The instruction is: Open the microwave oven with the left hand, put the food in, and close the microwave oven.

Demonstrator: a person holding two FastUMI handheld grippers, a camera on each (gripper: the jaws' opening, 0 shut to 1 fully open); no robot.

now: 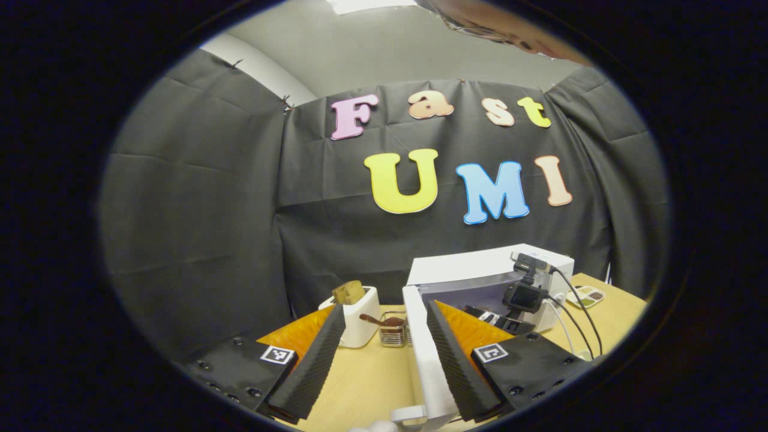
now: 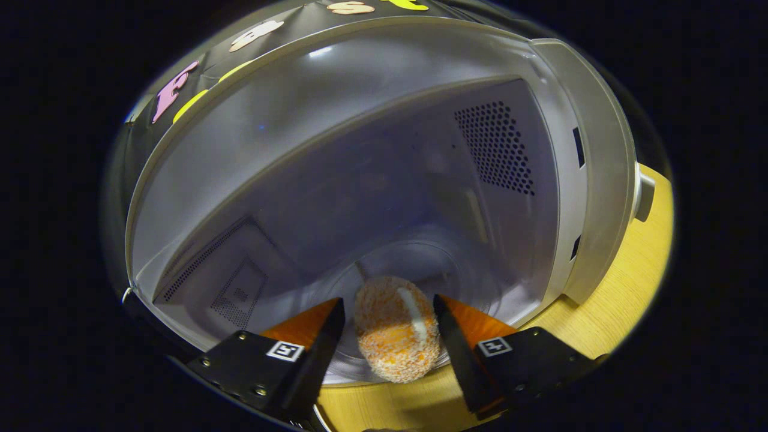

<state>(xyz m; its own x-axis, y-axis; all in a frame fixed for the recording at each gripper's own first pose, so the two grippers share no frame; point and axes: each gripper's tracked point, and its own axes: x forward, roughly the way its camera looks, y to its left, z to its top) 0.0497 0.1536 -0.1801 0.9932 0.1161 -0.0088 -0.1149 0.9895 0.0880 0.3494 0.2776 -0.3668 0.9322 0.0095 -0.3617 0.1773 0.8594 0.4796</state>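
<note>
The right claw point(image 2: 389, 339) sat at the mouth of the oven point(image 2: 384, 198), its fingers spread with a small gap on each side of the food point(image 2: 396, 330), so neither pad pressed on it. The food, a round crumbed orange lump with a pale streak, lay on the glass plate point(image 2: 462, 270) at the near edge of the cavity, between the two fingers. Past it the grey cavity ran back to a vented far wall, with perforated patches on the left and upper right. The oven's white frame curved down the right side, and the wooden table point(image 2: 630, 282) showed to its right and below.

In the left gripper view the left claw point(image 1: 384, 348) was also spread, holding nothing. The oven's door point(image 1: 423, 354) stood swung out, edge-on, just left of the right finger; whether they touched could not be told. The white oven body point(image 1: 480, 267) stood farther right, with the right gripper point(image 1: 522, 297) at its opening. A white toaster point(image 1: 360, 321) with bread point(image 1: 349, 292) in it stood far left on the table point(image 1: 372, 378), a small glass dish point(image 1: 393, 330) beside it.
</note>
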